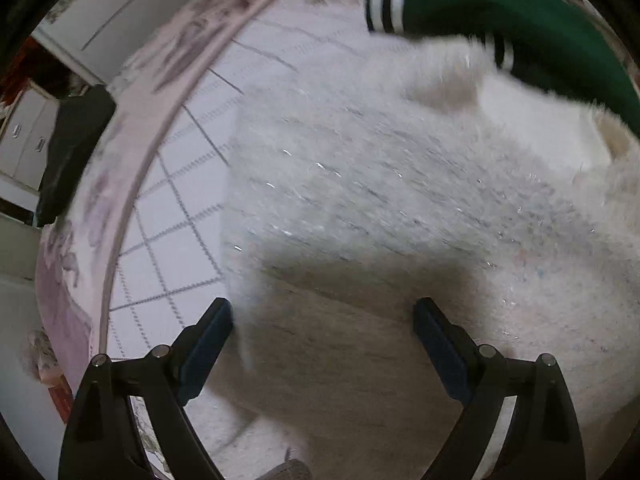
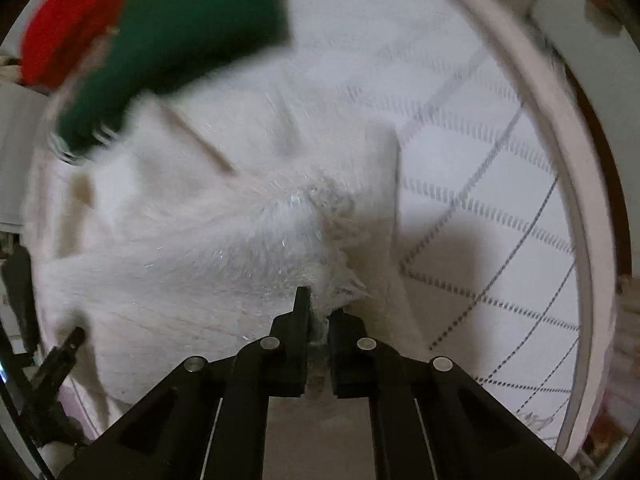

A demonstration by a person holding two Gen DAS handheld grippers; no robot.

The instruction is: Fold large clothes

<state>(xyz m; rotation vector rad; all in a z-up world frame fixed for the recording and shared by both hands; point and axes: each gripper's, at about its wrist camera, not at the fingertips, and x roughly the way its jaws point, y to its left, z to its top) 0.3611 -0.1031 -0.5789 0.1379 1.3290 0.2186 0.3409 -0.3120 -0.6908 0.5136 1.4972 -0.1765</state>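
A large white fuzzy garment (image 1: pixel 380 200) with glittery threads lies spread on a white bed cover (image 1: pixel 192 184) with a grid pattern. My left gripper (image 1: pixel 322 312) hangs over the garment's left edge, open, with nothing between its blue pads (image 1: pixel 208 344). In the right wrist view the same garment (image 2: pixel 192 248) fills the middle, and my right gripper (image 2: pixel 318 312) is shut on a bunched fold of its fuzzy edge. A person's green sleeve (image 1: pixel 500 8) with white and black striped cuffs reaches in over the far side of the garment.
The bed's pale pink rim (image 2: pixel 576 216) curves along the right in the right wrist view. Something red (image 2: pixel 68 20) shows behind the green sleeve (image 2: pixel 192 32). White drawers (image 1: pixel 28 144) and a dark object (image 1: pixel 76 148) stand beyond the bed's left edge.
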